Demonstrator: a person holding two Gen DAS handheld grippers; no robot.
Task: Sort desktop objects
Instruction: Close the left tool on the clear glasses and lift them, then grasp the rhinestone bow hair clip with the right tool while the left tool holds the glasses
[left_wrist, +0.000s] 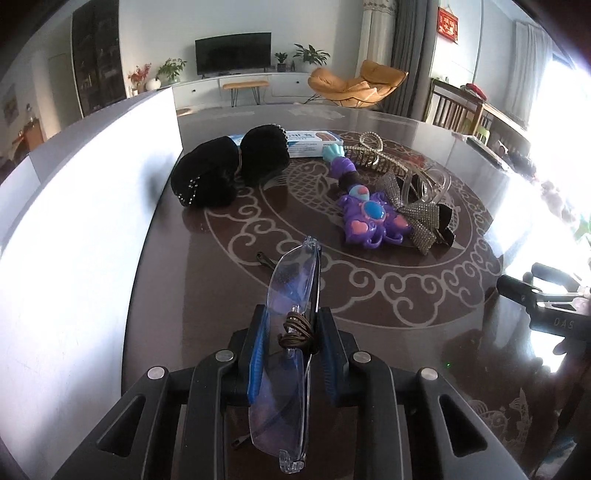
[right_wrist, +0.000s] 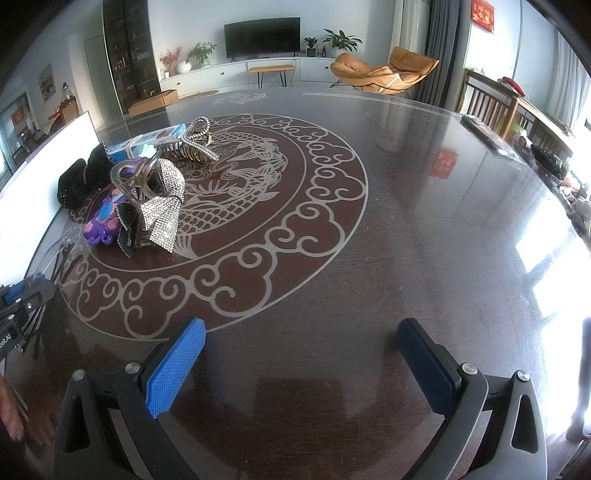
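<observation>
You had left gripper (left_wrist: 291, 354) clamped on rimless glasses (left_wrist: 284, 332), held edge-up above dark patterned table (left_wrist: 369, 332). Right gripper (right_wrist: 301, 369) hung open, empty. Step: carrying glasses off. Next, likely: white bin (left_wrist: 92, 221) at left; release gently, lenses fragile.

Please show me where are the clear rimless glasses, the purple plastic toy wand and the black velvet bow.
Clear rimless glasses (left_wrist: 291, 288), left wrist view, on the upper lens.
Purple plastic toy wand (left_wrist: 373, 218), left wrist view, on the flower-shaped head.
Black velvet bow (left_wrist: 207, 177), left wrist view, on the near loop.
</observation>
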